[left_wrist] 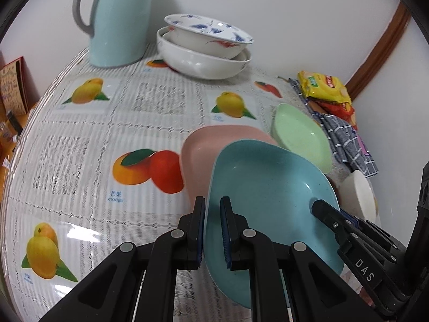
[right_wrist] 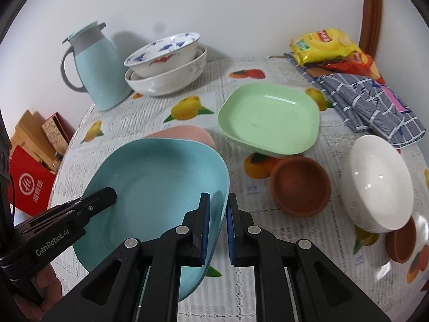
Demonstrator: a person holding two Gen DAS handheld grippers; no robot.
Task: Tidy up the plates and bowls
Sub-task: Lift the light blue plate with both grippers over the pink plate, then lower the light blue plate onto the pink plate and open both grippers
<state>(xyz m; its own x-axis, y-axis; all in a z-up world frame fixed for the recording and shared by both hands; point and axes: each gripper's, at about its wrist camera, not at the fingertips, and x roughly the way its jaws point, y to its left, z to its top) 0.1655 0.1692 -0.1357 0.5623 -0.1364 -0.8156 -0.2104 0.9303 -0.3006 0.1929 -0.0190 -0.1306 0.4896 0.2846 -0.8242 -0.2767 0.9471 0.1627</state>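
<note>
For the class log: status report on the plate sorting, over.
Left hand-held gripper and right hand-held gripper both clamped on blue plate rims. Blue plate tilted above pink plate. Green plate and brown bowl close alongside.

Two claws clamped on opposite rims of a light blue square plastic plate [right_wrist: 161,177] held over a pink plate [right_wrist: 185,132] on the worktop [right_wrist: 241,281], pale green square plate [right_wrist: 268,118] behind right, brown clay bowl [right_wrist: 300,185] before it, white ceramic bowl [right_wrist: 378,185] further right, stacked porcelain bowls [right_wrist: 166,64] and a pale blue jug [right_wrist: 96,72] at the back wall.
</note>
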